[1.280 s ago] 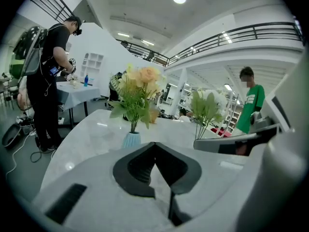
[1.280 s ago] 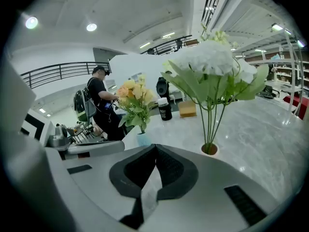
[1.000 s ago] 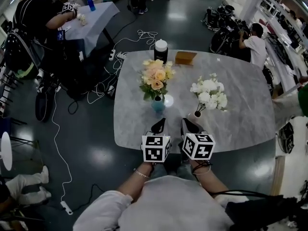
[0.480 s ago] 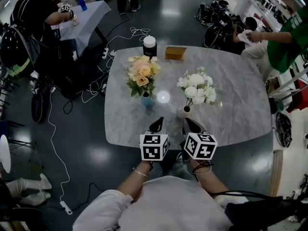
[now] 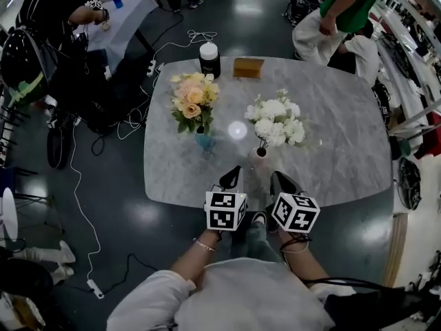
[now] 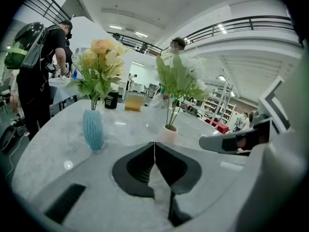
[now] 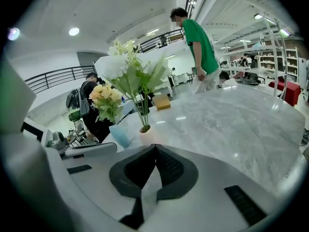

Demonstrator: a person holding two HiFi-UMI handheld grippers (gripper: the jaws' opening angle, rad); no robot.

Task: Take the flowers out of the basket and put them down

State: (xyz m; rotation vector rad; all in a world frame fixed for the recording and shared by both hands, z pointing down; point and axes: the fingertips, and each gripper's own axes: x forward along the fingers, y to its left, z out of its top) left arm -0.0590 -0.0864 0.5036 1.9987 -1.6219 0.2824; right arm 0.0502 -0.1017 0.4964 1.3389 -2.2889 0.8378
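Note:
Two bouquets stand on the grey marble table [image 5: 331, 150]. Peach and yellow flowers [image 5: 192, 101] sit in a blue ribbed vase [image 5: 204, 141], which also shows in the left gripper view [image 6: 93, 129]. White flowers [image 5: 275, 120] sit in a small pale pink vase [image 5: 260, 153], seen too in the right gripper view [image 7: 147, 135]. My left gripper [image 5: 230, 178] is shut and empty at the table's near edge, short of both vases. Beside it my right gripper [image 5: 282, 183] is shut and empty, just near-right of the pink vase. Both sets of jaws meet with nothing between them.
At the table's far edge stand a black jar with a white lid [image 5: 209, 59] and a brown box [image 5: 249, 67]. A person in a green shirt [image 5: 348, 5] stands at the far right corner. Cables [image 5: 141, 126] lie on the floor to the left.
The table and vases have slid left and up in the head view. A person in green has walked up to the far right corner. Both grippers stay shut near the front edge.

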